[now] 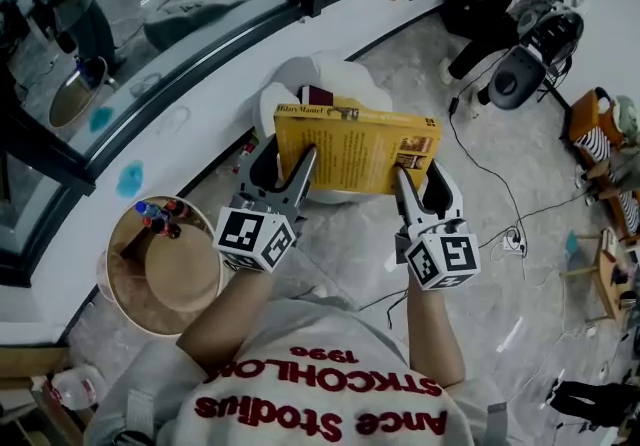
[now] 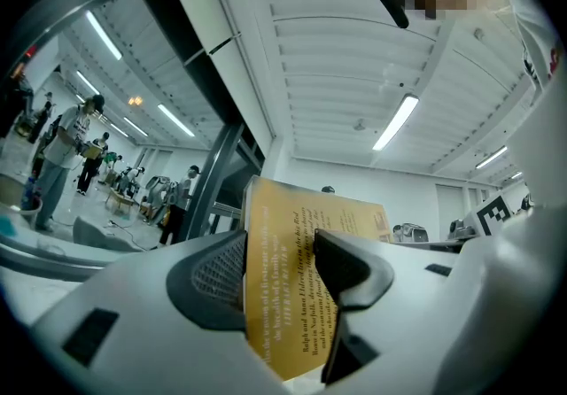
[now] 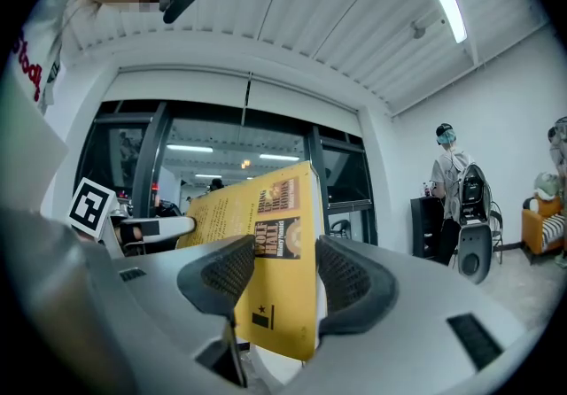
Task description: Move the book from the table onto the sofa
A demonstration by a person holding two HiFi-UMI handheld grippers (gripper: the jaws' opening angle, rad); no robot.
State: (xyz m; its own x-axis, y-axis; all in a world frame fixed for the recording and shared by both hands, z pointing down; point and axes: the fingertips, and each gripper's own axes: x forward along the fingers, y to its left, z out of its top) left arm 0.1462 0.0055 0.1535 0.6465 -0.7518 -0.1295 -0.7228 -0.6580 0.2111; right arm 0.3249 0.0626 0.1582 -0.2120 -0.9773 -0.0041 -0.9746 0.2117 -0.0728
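Book [image 1: 355, 146], yellow, is up in the air in the middle of the head view, held by 2 grippers. Left gripper [image 1: 285, 162] pinches the book near its 8 o'clock corner. In the left gripper view its 2 pads press on both sides of the book. Right gripper [image 1: 420, 179] pinches the book near its 4 o'clock corner the same way, with its pads tight on the cover. The spine is the book's top edge, toward 12 o'clock. A white round seat [image 1: 345, 69] sits under and past the book at 12 o'clock. Whether the book touches it, I cannot tell. A round brown bench [image 1: 185, 279] stands at 8 o'clock, well apart from the book, with small bottles [image 1: 160, 216] near its edge.
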